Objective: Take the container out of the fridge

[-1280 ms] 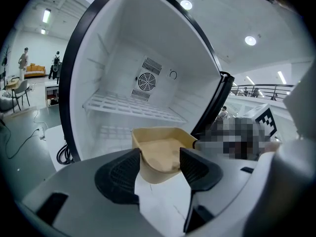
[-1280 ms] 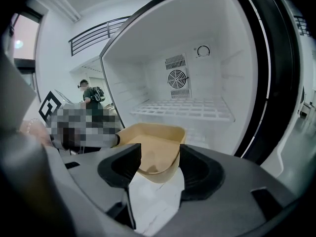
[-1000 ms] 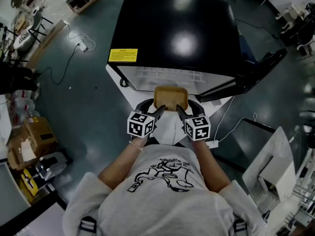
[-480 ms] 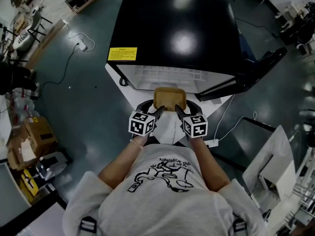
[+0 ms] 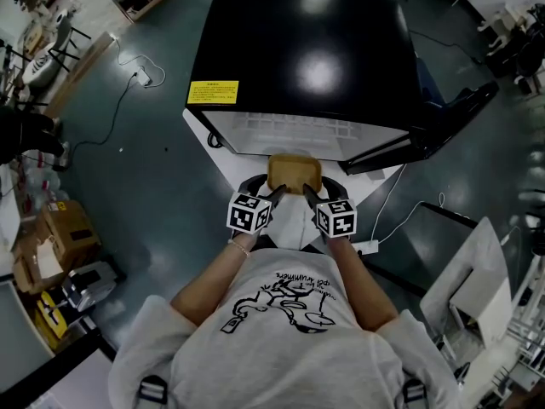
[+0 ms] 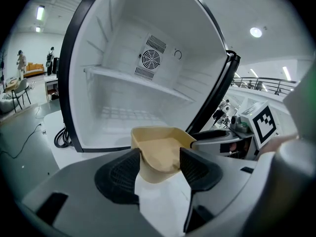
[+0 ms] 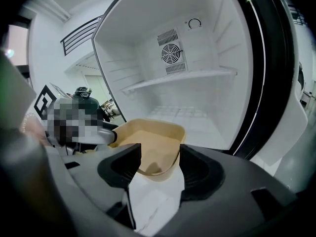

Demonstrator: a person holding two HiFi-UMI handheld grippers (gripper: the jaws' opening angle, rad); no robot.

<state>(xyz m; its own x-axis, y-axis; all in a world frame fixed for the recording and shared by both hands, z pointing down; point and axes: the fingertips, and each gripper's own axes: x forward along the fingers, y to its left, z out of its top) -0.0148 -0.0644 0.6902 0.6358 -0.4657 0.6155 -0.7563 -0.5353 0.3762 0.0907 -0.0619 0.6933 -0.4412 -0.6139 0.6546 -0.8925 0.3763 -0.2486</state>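
The only print on the black-topped fridge is a yellow label near the front left corner of its top, with lettering too small to read. The person's grey T-shirt carries a black line drawing with a line of writing over it that also cannot be read. Each gripper bears a cube of black-and-white square markers.

The container is a shallow tan tray with rounded corners and a rolled rim. Its inside is plain and bare. It is outside the fridge, just in front of the open compartment, and level.

The left gripper has its jaws pressed on the container's near left corner, with both ribbed pads against the wall. The right gripper pinches the near right corner in the same way.

Behind the container, the white interior shows one shelf, a round fan grille and a dial on the back wall. The black door stands swung open at the right.
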